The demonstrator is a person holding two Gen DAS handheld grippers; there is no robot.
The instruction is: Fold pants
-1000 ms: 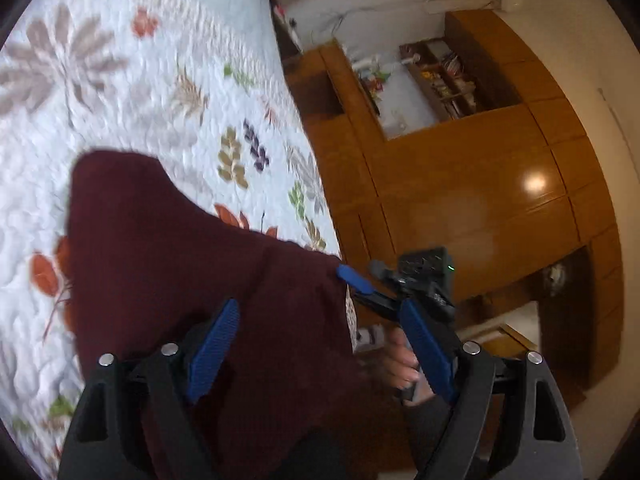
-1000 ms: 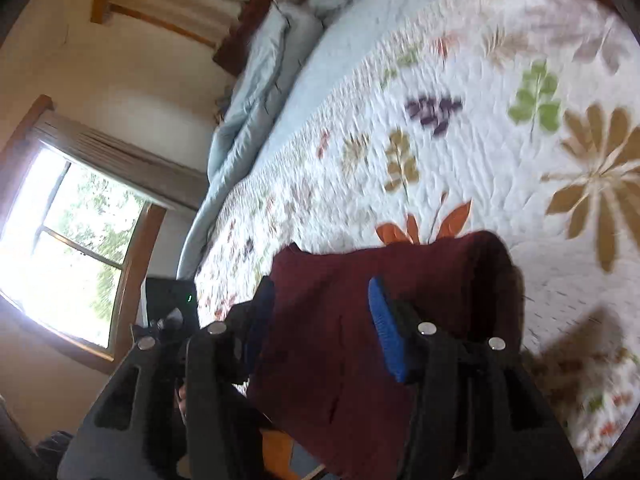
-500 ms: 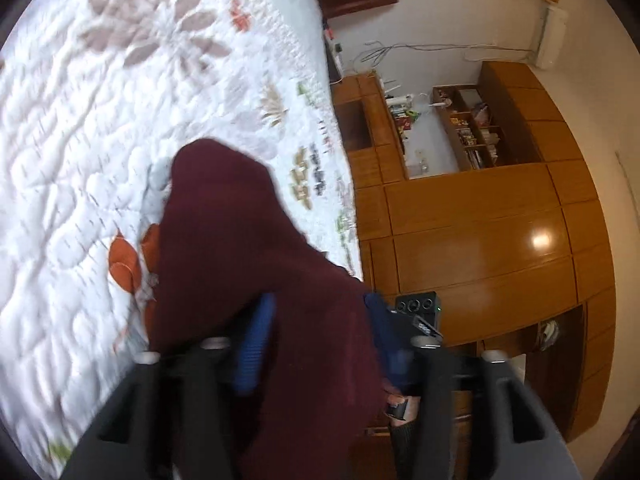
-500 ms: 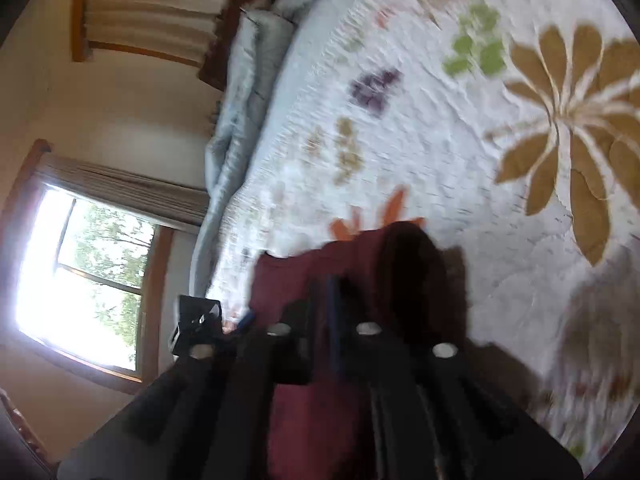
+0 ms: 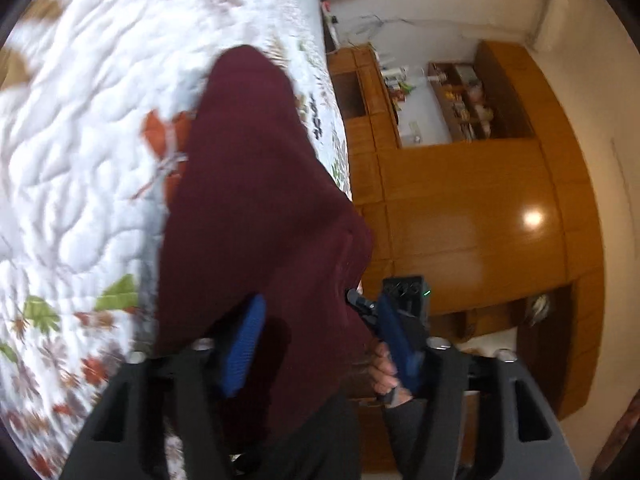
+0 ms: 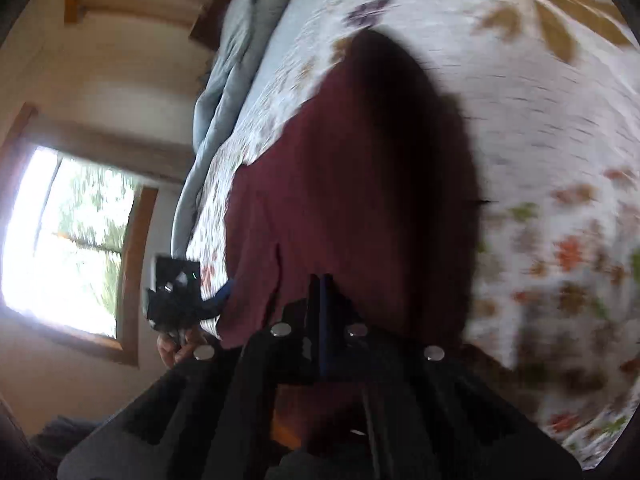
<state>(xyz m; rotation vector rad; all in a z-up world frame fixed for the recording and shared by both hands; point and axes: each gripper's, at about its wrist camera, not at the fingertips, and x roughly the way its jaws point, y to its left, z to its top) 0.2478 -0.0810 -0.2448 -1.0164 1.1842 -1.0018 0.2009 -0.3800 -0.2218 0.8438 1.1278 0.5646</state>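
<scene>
Dark maroon pants (image 5: 256, 200) lie on a white floral quilt (image 5: 80, 160), their near end hanging over the bed's edge. My left gripper (image 5: 320, 340) straddles that near end. Its jaws are closing; the fabric is between them, but the right blue pad (image 5: 396, 340) stands clear of the cloth. In the right wrist view the pants (image 6: 340, 180) fill the middle. My right gripper (image 6: 324, 300) has its blue pads together on the near edge of the fabric. A hand (image 5: 382, 364) holds the right gripper (image 5: 360, 304) beside the pants' right edge.
A wooden wardrobe wall (image 5: 460, 200) with an open shelf niche stands right of the bed. A light blue blanket (image 6: 224, 80) is bunched at the head of the quilt (image 6: 540, 120). A bright window (image 6: 60, 240) is on the left.
Both grippers have sunk closer to the pants' near end. The right jaws went from open around the fabric to shut. The left jaws have narrowed.
</scene>
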